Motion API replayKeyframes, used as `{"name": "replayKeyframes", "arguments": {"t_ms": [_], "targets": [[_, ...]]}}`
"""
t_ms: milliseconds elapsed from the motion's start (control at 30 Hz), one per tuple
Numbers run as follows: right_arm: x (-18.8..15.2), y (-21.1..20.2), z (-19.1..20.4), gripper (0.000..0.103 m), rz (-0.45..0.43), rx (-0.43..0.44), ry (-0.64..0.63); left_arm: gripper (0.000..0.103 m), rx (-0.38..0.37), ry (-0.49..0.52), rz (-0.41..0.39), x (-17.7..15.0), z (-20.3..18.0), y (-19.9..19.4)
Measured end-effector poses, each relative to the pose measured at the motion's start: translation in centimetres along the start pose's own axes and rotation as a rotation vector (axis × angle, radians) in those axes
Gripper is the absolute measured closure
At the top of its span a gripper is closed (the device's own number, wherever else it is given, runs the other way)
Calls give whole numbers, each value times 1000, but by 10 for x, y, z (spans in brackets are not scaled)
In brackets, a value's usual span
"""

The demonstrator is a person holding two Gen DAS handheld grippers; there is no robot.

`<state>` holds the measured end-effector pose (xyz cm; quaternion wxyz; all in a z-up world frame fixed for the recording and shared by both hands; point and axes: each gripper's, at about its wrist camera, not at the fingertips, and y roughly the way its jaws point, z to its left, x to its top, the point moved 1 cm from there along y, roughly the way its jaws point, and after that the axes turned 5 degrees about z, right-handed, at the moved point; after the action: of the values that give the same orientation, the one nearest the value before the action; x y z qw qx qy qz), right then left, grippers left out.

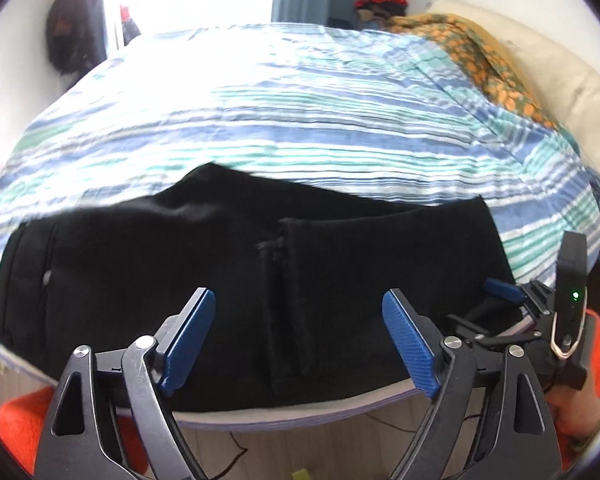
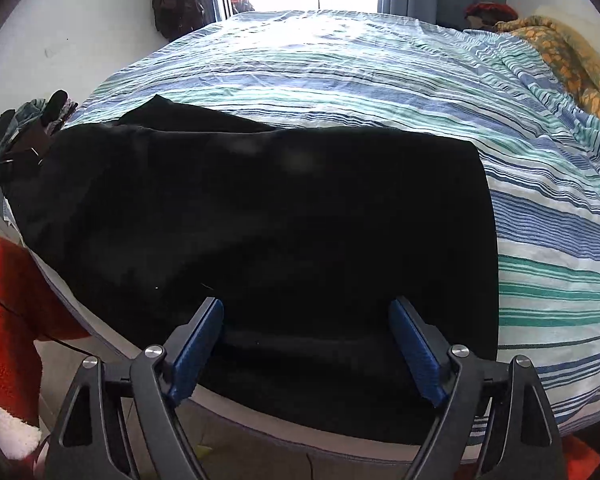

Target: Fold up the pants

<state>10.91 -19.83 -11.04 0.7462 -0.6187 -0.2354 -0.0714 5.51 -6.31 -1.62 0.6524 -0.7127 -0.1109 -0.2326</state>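
Note:
The black pants (image 1: 228,272) lie folded flat along the near edge of the bed, leg hems lying on top near the middle; they also show in the right wrist view (image 2: 280,220). My left gripper (image 1: 298,304) is open and empty, hovering just above the pants near the hems. My right gripper (image 2: 306,312) is open and empty over the right part of the pants near the bed's edge; it also shows at the right of the left wrist view (image 1: 500,288). The left gripper's body shows at the far left of the right wrist view (image 2: 16,152).
The bed has a blue, green and white striped cover (image 1: 300,112) (image 2: 380,80). An orange patterned blanket (image 1: 484,56) and a cream pillow (image 1: 572,80) lie at the far right. Wooden floor (image 1: 280,452) with a cable runs below the bed edge. Orange sleeves (image 2: 4,300) show beside the grippers.

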Motion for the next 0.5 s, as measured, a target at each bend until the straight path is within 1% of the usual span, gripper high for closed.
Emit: {"name": "replayKeyframes", "arguments": {"t_ms": [100, 167, 233, 267, 300, 333, 400, 433, 500], "targets": [[-3, 0, -2, 16, -10, 7, -5, 14, -28, 51, 43, 6, -22, 23], [-3, 1, -5, 16, -15, 16, -9, 14, -30, 27, 100, 4, -25, 51], [-2, -5, -9, 17, -25, 29, -11, 24, -14, -27, 178, -5, -18, 80], [-1, -12, -11, 21, -40, 26, -3, 28, -9, -44, 189, -10, -15, 88], [2, -22, -18, 24, -71, 17, 21, 27, -15, -46, 163, -14, -13, 88], [7, -36, -26, 24, -119, 17, 59, 27, -12, -37, 142, -16, -15, 85], [17, -61, -44, 24, -217, 50, 134, 25, 4, -2, 143, -19, -21, 81], [25, -66, -50, 24, -227, 80, 151, 24, 6, 9, 139, -20, -23, 81], [43, -57, -58, 24, -180, 152, 147, 24, -3, 5, 135, -21, -21, 80]]}}
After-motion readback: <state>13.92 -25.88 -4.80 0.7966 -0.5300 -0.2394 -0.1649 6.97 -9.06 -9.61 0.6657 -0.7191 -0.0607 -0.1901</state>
